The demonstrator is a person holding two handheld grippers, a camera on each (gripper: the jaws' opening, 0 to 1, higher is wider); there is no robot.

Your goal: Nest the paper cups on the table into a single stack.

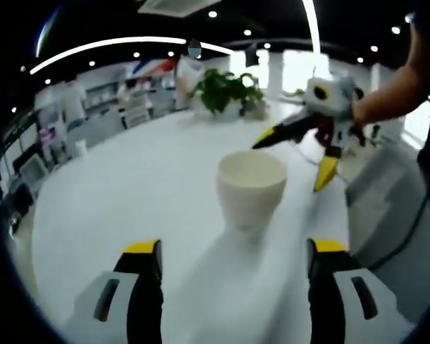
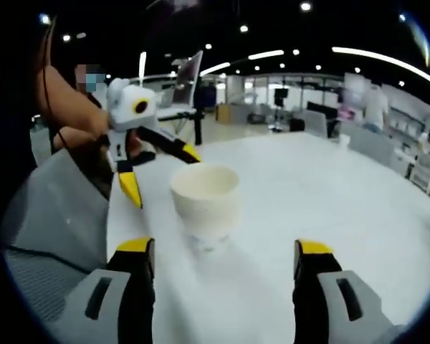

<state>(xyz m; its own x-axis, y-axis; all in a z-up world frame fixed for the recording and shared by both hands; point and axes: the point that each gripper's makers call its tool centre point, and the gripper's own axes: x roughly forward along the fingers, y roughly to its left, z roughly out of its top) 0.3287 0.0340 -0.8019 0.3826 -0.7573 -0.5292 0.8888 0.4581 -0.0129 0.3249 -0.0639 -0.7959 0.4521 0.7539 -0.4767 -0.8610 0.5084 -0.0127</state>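
One upright off-white paper cup [image 1: 251, 188]

One paper cup [image 1: 251, 188] stands upright on one white table [image 1: 129, 193]; if more cups are nested inside it, cannot tell. Two grippers: left gripper [image 1: 231, 249] and right gripper [image 2: 227, 249], each w/ two yellow-tipped jaws, set wide apart. One potted plant [image 1: 225, 91] at the far table edge. One laptop [image 2: 185, 77] in the right gripper view.
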